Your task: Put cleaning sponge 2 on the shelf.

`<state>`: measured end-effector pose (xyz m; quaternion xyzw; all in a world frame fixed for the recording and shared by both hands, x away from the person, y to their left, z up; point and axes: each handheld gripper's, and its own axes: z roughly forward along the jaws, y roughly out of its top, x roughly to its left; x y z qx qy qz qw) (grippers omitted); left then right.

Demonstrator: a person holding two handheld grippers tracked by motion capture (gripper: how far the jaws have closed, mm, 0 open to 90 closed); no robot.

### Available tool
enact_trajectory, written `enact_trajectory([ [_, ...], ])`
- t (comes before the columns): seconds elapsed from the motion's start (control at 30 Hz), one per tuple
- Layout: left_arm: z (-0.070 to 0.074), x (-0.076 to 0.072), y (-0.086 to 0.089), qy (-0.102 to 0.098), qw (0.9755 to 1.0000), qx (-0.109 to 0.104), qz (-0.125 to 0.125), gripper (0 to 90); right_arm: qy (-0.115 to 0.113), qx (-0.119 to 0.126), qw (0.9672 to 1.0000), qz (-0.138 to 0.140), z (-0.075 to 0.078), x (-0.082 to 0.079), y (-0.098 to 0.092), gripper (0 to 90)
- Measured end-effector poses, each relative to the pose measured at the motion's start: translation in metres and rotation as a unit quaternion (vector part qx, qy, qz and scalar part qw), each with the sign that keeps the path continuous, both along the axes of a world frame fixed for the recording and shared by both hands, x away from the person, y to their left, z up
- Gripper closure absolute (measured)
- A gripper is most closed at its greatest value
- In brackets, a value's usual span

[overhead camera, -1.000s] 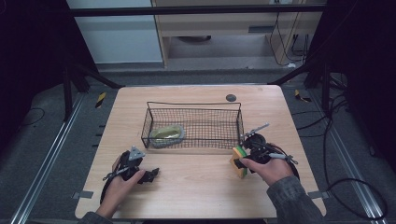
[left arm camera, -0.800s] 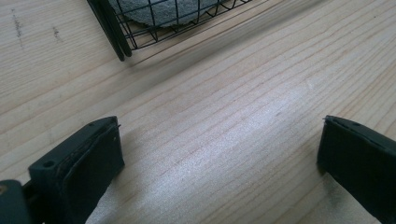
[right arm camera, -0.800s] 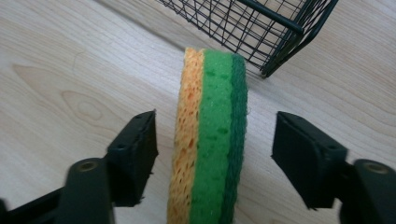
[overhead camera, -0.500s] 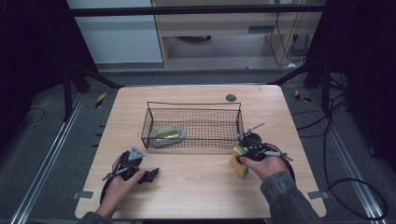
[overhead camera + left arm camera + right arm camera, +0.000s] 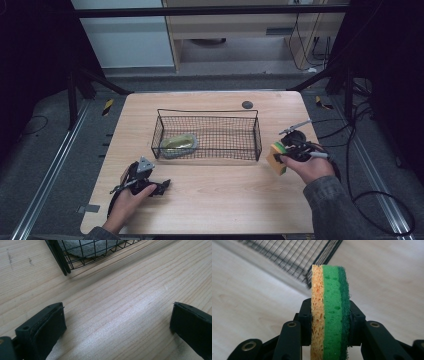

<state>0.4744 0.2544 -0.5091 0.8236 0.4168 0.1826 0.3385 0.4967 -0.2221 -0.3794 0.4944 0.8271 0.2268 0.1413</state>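
My right tool (image 5: 329,322) squeezes a sponge (image 5: 330,312) beside the basket (image 5: 207,132). My left tool (image 5: 117,325) rests wide open on the worktop (image 5: 225,200), maybe touching it.

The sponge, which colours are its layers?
Sponge: orange-tan, bright green and dark green, clearest in the right gripper view.

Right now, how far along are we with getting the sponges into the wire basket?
Looks done: one greyish sponge already lies in the wire basket, at its left end. In hand: the right gripper is shut on the yellow-green sponge, held just outside the basket's right end above the table. Left, probably: lifting it over the rim and releasing. The left gripper is open and empty near the basket's left corner.
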Motion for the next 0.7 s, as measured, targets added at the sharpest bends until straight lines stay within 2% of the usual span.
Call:
enact_trajectory([
  [0.13,0.000,0.000,0.000,0.000,1.0000,0.000,0.001,0.0,-0.026,-0.006,0.9996,-0.010,0.018,0.017,-0.014,64.2],
  [0.27,0.000,0.000,0.000,0.000,1.0000,0.000,0.001,0.0,-0.054,-0.012,0.9984,-0.014,0.035,0.034,-0.021,64.3],
  [0.5,0.000,0.001,-0.001,-0.001,1.0000,-0.002,0.007,0.0,-0.082,-0.019,0.9964,-0.014,0.061,0.057,-0.013,64.3],
  [0.7,0.000,0.002,-0.001,-0.001,1.0000,-0.001,0.006,0.0,-0.101,-0.024,0.9946,-0.005,0.072,0.069,0.002,64.4],
])
